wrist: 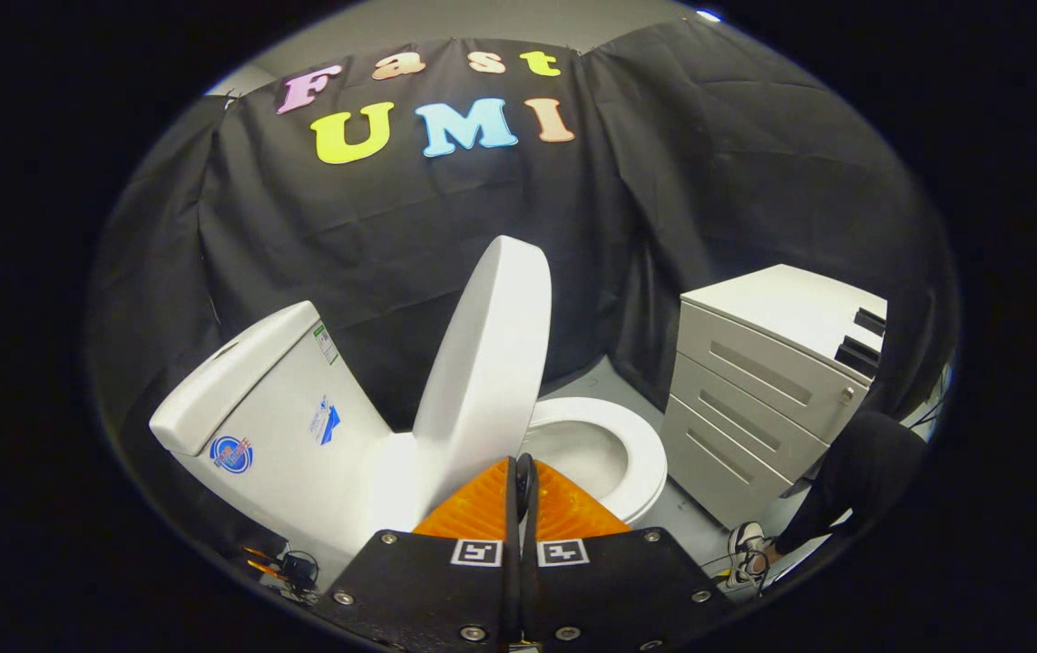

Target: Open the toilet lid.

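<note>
A white toilet stands ahead of me against the black cloth wall. Its lid (487,354) is raised, nearly upright, leaning toward the tank (273,408). The seat and open bowl (613,449) lie to the right of the lid. My gripper (523,472) sits just in front of the lid's lower edge, its two fingers pressed together with nothing between them. The fingertips overlap the base of the lid and the near rim of the bowl in the view; I cannot tell whether they touch either.
A white drawer cabinet (772,381) stands to the right of the toilet, close to the bowl. A person's dark trouser leg (854,481) and shoe (748,551) are beside the cabinet's front. Cables (296,570) lie on the floor below the tank.
</note>
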Motion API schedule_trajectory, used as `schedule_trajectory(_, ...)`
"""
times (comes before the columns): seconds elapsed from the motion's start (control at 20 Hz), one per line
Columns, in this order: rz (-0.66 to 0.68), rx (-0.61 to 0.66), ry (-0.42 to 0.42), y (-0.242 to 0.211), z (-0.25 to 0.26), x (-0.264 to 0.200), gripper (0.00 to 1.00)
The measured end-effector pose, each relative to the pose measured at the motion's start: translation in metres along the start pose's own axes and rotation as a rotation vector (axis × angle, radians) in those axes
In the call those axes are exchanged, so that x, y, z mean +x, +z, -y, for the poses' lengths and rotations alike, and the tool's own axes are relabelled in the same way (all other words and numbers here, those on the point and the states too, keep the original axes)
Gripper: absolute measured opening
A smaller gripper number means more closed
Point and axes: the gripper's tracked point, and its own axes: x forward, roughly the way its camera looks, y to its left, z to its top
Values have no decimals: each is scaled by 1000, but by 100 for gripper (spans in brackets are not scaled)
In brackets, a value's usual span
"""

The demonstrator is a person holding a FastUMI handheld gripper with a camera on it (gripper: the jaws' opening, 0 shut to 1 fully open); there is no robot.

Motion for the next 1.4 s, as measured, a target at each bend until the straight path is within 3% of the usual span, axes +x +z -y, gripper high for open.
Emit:
schedule_trajectory(0.6, 68, -221, 58, 17, -74, -27, 0)
schedule_trajectory(1.4, 92, -292, 199, 13, -157, -44, 0)
